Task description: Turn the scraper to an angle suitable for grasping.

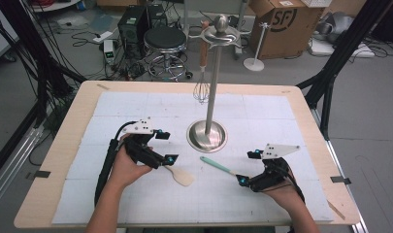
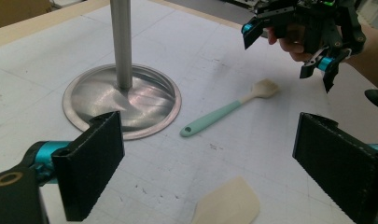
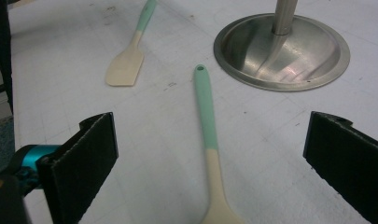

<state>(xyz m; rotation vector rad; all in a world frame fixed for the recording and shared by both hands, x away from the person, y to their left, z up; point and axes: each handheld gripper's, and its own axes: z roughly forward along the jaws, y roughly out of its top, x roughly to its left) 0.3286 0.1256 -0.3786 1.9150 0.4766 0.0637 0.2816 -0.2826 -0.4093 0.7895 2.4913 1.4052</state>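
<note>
Glossy brushed-metal stand base (image 2: 122, 100); matt, smooth rubbery-looking spoon (image 3: 208, 135) and spatula (image 3: 127, 60).

Whisk (image 1: 201, 91) on steel stand (image 1: 207, 135); stool (image 1: 165, 40) behind.

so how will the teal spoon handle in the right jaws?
The spoon lies flat, so probably no rolling. It looks thin and light, likely sliding when nudged. The handle looks smooth, perhaps slippery; the right gripper stands open around it.

We see a teal-handled spoon (image 1: 217, 166) and a cream spatula (image 1: 181, 175) lying flat, perhaps mid-table.
</note>
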